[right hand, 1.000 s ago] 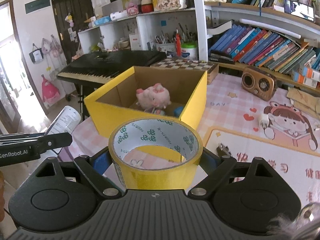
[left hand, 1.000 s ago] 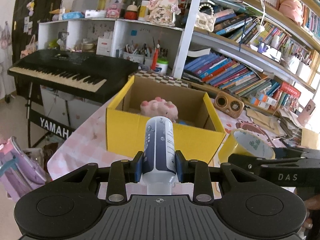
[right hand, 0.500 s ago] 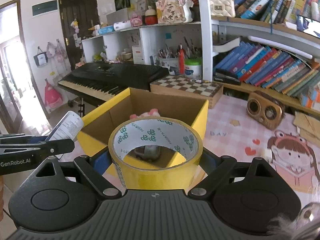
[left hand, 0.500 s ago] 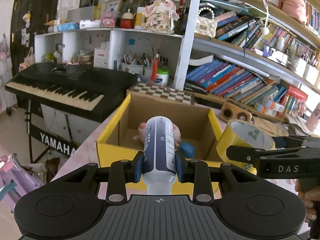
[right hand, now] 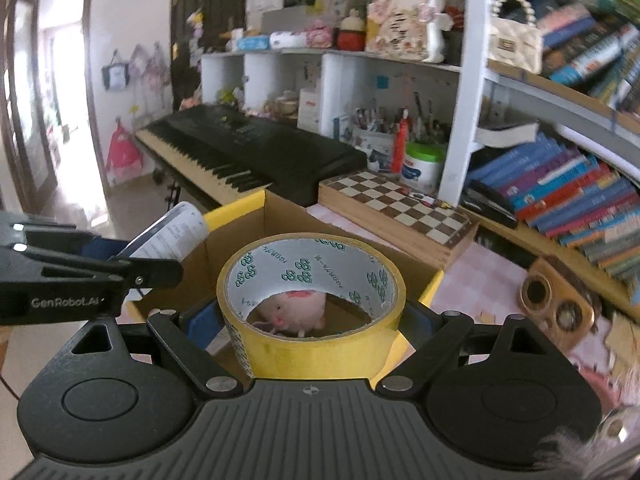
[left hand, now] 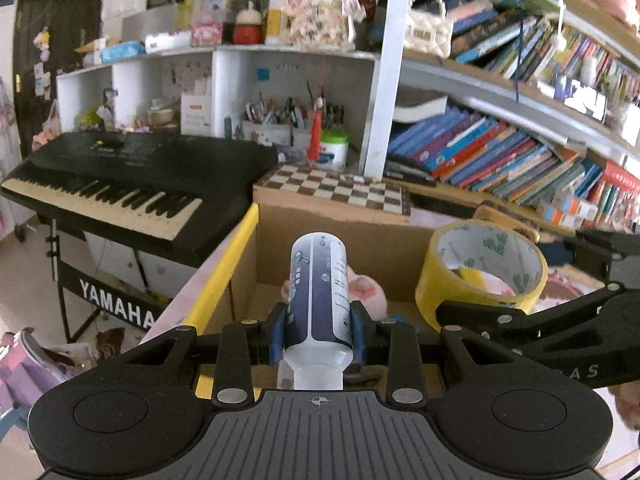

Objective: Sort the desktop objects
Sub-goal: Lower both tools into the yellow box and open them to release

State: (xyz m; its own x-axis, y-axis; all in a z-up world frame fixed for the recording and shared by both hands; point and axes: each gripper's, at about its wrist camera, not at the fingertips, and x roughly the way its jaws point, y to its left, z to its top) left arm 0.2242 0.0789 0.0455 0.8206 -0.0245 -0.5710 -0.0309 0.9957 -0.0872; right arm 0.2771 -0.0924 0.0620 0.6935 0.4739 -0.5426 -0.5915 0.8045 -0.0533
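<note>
My left gripper (left hand: pixel 318 332) is shut on a white and dark blue bottle (left hand: pixel 320 292) and holds it over the open yellow cardboard box (left hand: pixel 224 276). My right gripper (right hand: pixel 310 332) is shut on a roll of yellow tape (right hand: pixel 312 312), also over the box (right hand: pixel 240 206). A pink plush pig (right hand: pixel 294 306) lies inside the box, seen through the tape roll; it also shows in the left wrist view (left hand: pixel 366 290). The tape (left hand: pixel 480 276) and right gripper show at the right of the left wrist view. The bottle (right hand: pixel 168 232) shows at the left of the right wrist view.
A black Yamaha keyboard (left hand: pixel 120 176) stands left of the box. A checkered chessboard box (right hand: pixel 400 208) lies behind it. A wooden speaker (right hand: pixel 556 308) sits on the pink table at right. Shelves with books (left hand: pixel 500 152) and pen holders fill the back.
Both grippers have moved forward with their loads, from in front of the box to over its opening. The box's inside and the plush pig are now closer.
</note>
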